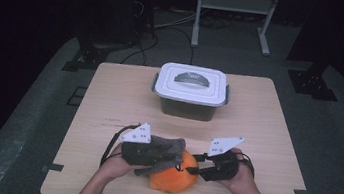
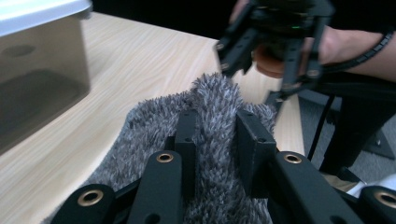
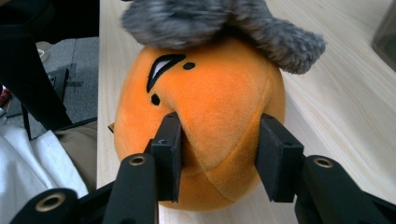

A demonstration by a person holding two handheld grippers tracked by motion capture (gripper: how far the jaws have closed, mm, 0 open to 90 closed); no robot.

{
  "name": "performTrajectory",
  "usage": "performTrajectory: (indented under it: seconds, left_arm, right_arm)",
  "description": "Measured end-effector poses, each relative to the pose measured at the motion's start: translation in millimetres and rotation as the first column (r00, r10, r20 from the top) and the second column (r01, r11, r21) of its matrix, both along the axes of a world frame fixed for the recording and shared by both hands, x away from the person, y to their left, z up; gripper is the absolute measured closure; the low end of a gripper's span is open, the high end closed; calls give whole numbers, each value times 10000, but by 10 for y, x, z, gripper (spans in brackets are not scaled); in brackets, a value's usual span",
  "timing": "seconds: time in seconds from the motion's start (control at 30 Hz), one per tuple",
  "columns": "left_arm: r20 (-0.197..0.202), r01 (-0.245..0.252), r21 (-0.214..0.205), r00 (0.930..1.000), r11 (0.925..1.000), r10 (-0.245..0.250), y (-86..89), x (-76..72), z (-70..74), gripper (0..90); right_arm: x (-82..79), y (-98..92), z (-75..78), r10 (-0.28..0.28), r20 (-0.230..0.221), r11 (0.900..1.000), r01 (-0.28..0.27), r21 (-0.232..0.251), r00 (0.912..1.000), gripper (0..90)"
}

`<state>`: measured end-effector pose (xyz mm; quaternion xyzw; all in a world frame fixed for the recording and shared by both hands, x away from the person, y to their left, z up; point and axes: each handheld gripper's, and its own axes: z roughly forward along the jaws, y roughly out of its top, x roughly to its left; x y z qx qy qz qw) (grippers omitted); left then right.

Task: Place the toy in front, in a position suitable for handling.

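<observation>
Right now the orange plush toy [image 1: 173,175] sits near the front edge of the table [image 1: 109,99], about midway along it, with a grey furry cloth [image 1: 160,151] draped over its top like a hat. My right gripper [image 3: 219,151] has its jaws pressed into the toy's two sides, the pads denting the soft body a little, so I count that as a pinch on the toy. My left gripper [image 2: 217,140] has its jaws drawn tight on a fold of the cloth, fur bulging up between the pads. The job in hand looks like parting the two, and the way to do it well is to keep the right hand low and steady as an anchor while the left peels the cloth up and away. I should lift slowly, since fur clings to plush and a quick pull could drag the toy along or roll it off the front edge. A firmer squeeze on the toy would help, because a round soft body can slip out. Beyond them, toward the far edge, stands a closed plastic box [image 1: 191,90] with a white lid, well apart from my hands.
</observation>
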<state>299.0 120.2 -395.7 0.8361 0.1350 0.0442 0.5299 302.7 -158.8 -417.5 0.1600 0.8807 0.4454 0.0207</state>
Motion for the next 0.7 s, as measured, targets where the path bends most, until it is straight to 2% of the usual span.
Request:
performTrajectory:
  seconds: [0.03,0.13,0.17,0.27,0.4,0.47,0.53,0.57,0.6,0.67,0.7]
  left_arm:
    - [117,-275,467,9996,9985,270,7,7,-33,723]
    - [-11,-473,552,9989,9974,474,75,52,-89,724]
    - [-86,-891,826,9959,9926,901,162,105,-147,724]
    - [-284,-978,759,9946,9923,1002,215,127,-186,723]
    - [-161,-1043,905,9942,9904,1062,224,125,-196,723]
    - [-167,-1020,787,9945,9917,1036,207,123,-191,723]
    - [-43,-921,716,9957,9932,926,191,109,-162,722]
    - [29,-878,632,9961,9941,878,185,100,-136,723]
    - [49,-798,472,9968,9957,797,185,90,-101,723]
    - [182,-638,86,9978,9979,636,169,51,-19,723]
    - [280,-570,18,9980,9984,570,155,31,12,722]
  right_arm:
    - [33,-45,-11,-162,-184,9999,161,-31,9997,576]
    - [54,-75,-11,-301,-299,9995,302,27,9991,583]
    - [68,-77,-17,-467,-346,9989,468,19,9983,583]
    - [73,-67,-22,-462,-322,9989,464,31,9984,548]
    - [96,-90,-24,180,-443,9990,-161,413,9989,404]
    - [118,-113,-68,347,-439,9989,-333,318,9984,366]
    - [127,-110,-105,441,-564,9987,-425,291,9974,391]
    - [120,-96,-98,282,-621,9993,-265,282,9977,482]
    - [120,-96,-98,282,-621,9993,-265,282,9977,482]
    - [122,-93,-78,53,-790,9995,-28,310,9969,582]
    - [138,-100,-41,-162,-1064,9988,211,451,9942,628]
